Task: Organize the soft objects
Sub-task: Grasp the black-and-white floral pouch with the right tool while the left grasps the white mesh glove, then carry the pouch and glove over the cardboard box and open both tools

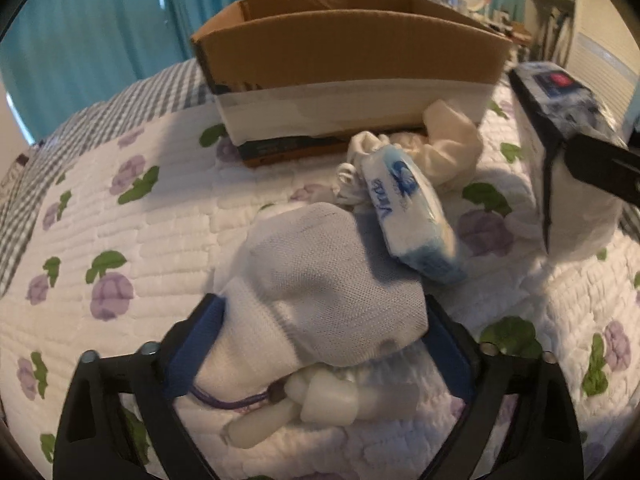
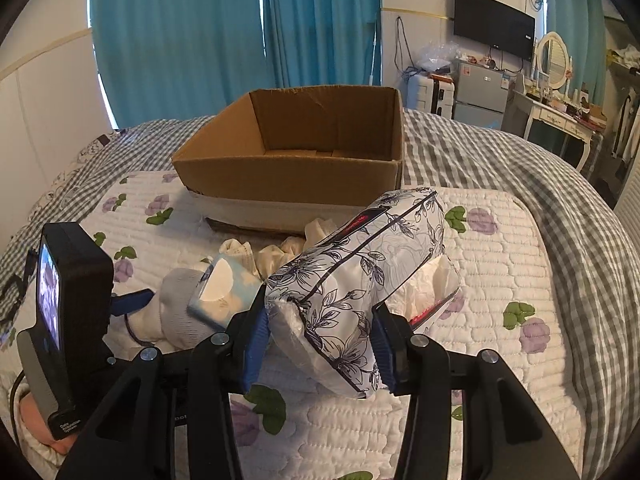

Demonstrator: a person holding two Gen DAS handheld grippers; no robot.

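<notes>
the left gripper (image 1: 326, 320) stands wide, its blue pads (image 1: 200, 344) flanking a grey-white sock (image 1: 320, 280) that lies on the quilt (image 1: 140, 248); the left pad touches the sock's side, but whether the two press it cannot be told. just below the sock, between the gripper's arms, lie white plastic pieces (image 1: 320, 400) on a purple cord (image 1: 228, 400). ahead and a little right of the left gripper a small blue-and-white tissue pack (image 1: 408, 216) leans on the sock's far edge, and past it sits a heap of cream cloth (image 1: 440, 144) right against the front wall of the open box (image 1: 344, 60).

to the right, the right gripper (image 2: 320, 344) is clamped partway on a floral tissue pack (image 2: 360, 272), one pad on each side of its near end, the wrapper dented in between them. the pack sticks out ahead and up to the right of the fingers, lifted off the quilt, with white tissue showing at its opening on the right. the box stands beyond it, farther ahead, its inside bare as far as it shows. left of the right gripper the back of the left gripper's body shows, with the sock and small pack in front of it.
</notes>
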